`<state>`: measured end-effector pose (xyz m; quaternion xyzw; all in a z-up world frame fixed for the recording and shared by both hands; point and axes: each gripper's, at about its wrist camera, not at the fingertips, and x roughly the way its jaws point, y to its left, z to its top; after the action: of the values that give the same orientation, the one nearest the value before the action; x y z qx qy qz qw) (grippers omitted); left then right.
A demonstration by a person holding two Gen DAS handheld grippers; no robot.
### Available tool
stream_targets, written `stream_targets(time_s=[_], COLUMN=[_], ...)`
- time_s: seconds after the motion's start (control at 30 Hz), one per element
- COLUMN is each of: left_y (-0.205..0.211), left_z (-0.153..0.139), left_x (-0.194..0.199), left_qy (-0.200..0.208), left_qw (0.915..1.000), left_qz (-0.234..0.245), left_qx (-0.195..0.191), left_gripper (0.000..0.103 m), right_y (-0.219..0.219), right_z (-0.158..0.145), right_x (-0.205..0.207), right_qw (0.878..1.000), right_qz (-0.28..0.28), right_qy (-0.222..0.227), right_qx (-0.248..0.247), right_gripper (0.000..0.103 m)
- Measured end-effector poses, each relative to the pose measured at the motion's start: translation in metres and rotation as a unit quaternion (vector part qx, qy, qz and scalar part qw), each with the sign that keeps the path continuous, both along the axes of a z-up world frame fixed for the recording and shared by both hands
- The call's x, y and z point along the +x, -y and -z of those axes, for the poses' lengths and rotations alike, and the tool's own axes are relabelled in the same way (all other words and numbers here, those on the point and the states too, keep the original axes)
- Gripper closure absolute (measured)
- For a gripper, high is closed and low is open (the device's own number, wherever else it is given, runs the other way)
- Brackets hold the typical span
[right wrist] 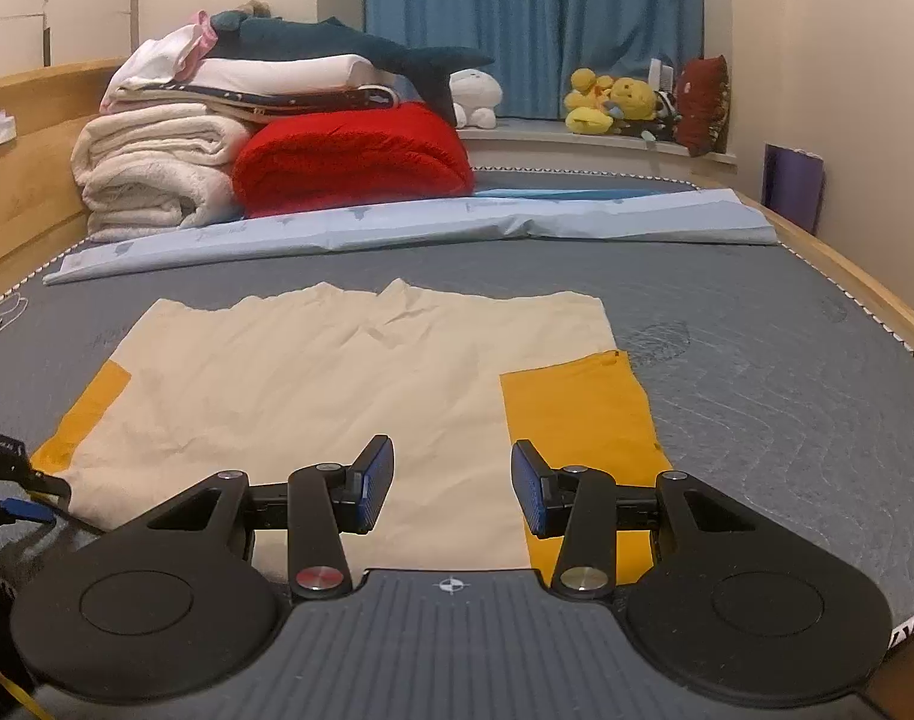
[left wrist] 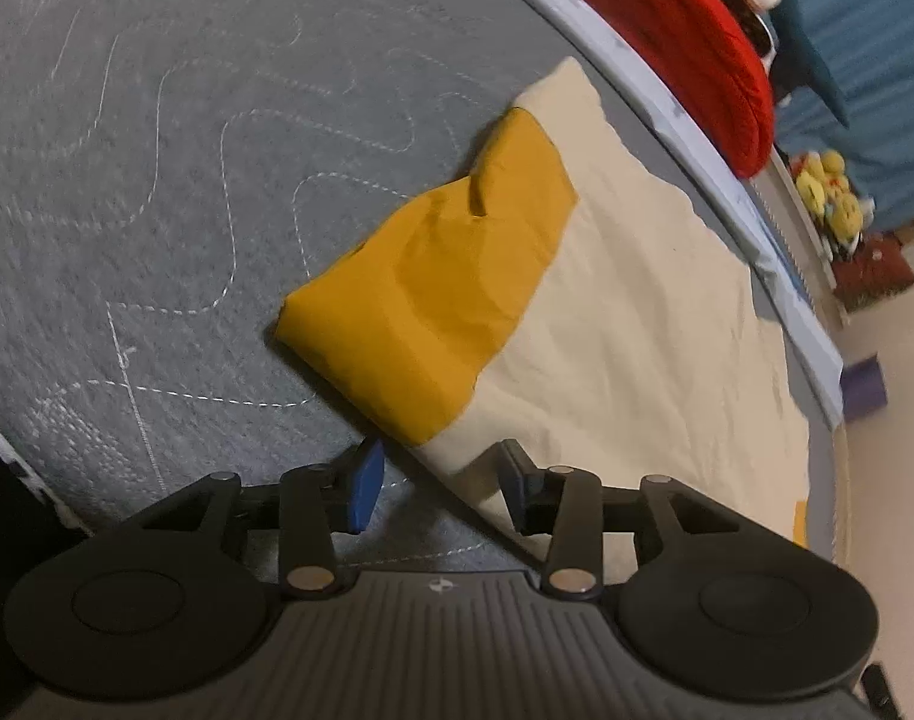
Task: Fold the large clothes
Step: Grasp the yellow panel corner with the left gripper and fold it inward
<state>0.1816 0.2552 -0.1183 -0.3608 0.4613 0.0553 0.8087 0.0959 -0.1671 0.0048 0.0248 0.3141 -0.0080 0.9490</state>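
Cream garment with mustard sleeves spread flat on a bed, both claws released above its near edge.

The garment (right wrist: 337, 372) lies on the grey quilted mattress (right wrist: 787, 360), its body cream; the mustard sleeve (left wrist: 433, 294) on the left is folded in over the cream cloth, and the other sleeve (right wrist: 577, 420) lies along the right side; the left claw (left wrist: 439, 489) hangs with its jaws apart just over the garment's near corner, nothing between its blue pads (left wrist: 367, 486); the right claw (right wrist: 452, 489) hovers with jaws apart and empty over the near hem, where cream meets mustard; beyond the garment a pale blue sheet (right wrist: 397, 228) lies across the bed, with a red blanket (right wrist: 355, 162) and stacked white towels (right wrist: 157, 168) behind it.
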Motion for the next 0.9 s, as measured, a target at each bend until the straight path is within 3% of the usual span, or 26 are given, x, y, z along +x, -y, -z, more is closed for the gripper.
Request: stream_targets(time_s=[0.67, 0.7, 0.73, 0.8, 0.9], left_y=[0.002, 0.003, 0.003, 0.007, 0.014], left_z=[0.023, 0.023, 0.023, 0.017, -0.006], left_x=[0.041, 0.044, 0.046, 0.05, 0.052], left_qy=[0.086, 0.087, 0.088, 0.097, 0.106], left_qw=[0.9911, 0.9908, 0.9909, 0.9911, 0.9921], left_qz=[-0.095, -0.097, -0.096, -0.087, -0.067], left_qx=[-0.036, -0.035, -0.034, -0.027, 0.011], left_gripper=[0.05, 0.056, 0.069, 0.08, 0.085], right_y=[-0.004, -0.006, -0.007, -0.011, -0.02], right_z=[0.01, 0.01, 0.01, 0.008, 0.007], right_x=[0.007, 0.008, 0.008, 0.011, 0.016], right_qw=[1.0, 1.0, 1.0, 1.0, 1.0], right_qz=[-0.003, -0.003, -0.004, -0.006, -0.01], right_qy=[-0.021, -0.022, -0.023, -0.022, -0.019], right_qx=[-0.005, -0.005, -0.005, -0.002, 0.007], right_gripper=[0.058, 0.058, 0.058, 0.058, 0.058])
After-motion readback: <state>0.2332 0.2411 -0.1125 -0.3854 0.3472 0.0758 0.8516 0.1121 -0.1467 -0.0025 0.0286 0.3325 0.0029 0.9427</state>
